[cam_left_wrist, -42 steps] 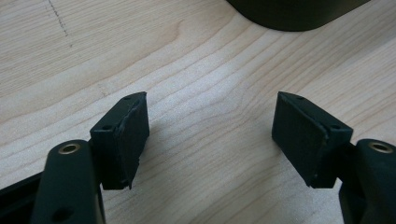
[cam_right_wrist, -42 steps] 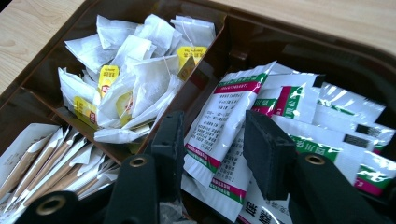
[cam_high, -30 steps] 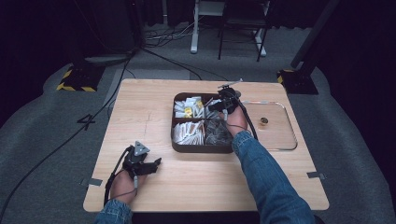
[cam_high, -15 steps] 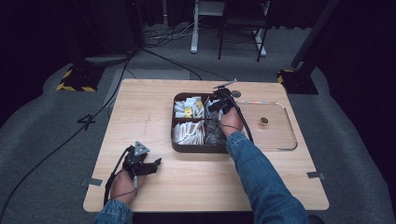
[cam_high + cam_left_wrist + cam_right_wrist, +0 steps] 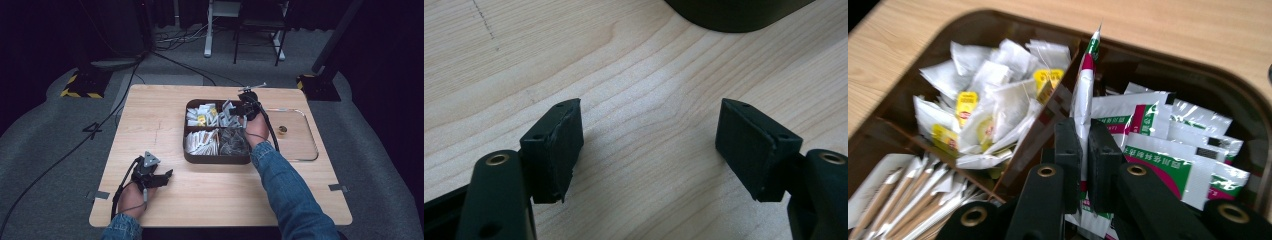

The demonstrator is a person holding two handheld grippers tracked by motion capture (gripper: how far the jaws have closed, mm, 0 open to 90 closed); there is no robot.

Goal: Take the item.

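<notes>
A dark brown divided tray (image 5: 215,159) stands at the table's middle. Its compartments hold tea bags (image 5: 983,105), green-and-white sachets (image 5: 1168,150), paper-wrapped sticks (image 5: 908,200) and dark packets (image 5: 232,142). My right gripper (image 5: 1083,142) (image 5: 239,111) hovers over the far right compartment, shut on one sachet (image 5: 1084,80) that stands on edge between its pads. My left gripper (image 5: 649,145) (image 5: 159,177) rests low over bare wood near the front left, open, with nothing between its fingers.
A clear tray (image 5: 300,145) with a small round brass-coloured object (image 5: 282,130) lies right of the divided tray. The brown tray's corner (image 5: 734,12) is just ahead of the left gripper. Cables and stands surround the table on the floor.
My right hand and gripper have shifted slightly toward the far side over the sachet compartment. The left gripper has stayed where it was.
</notes>
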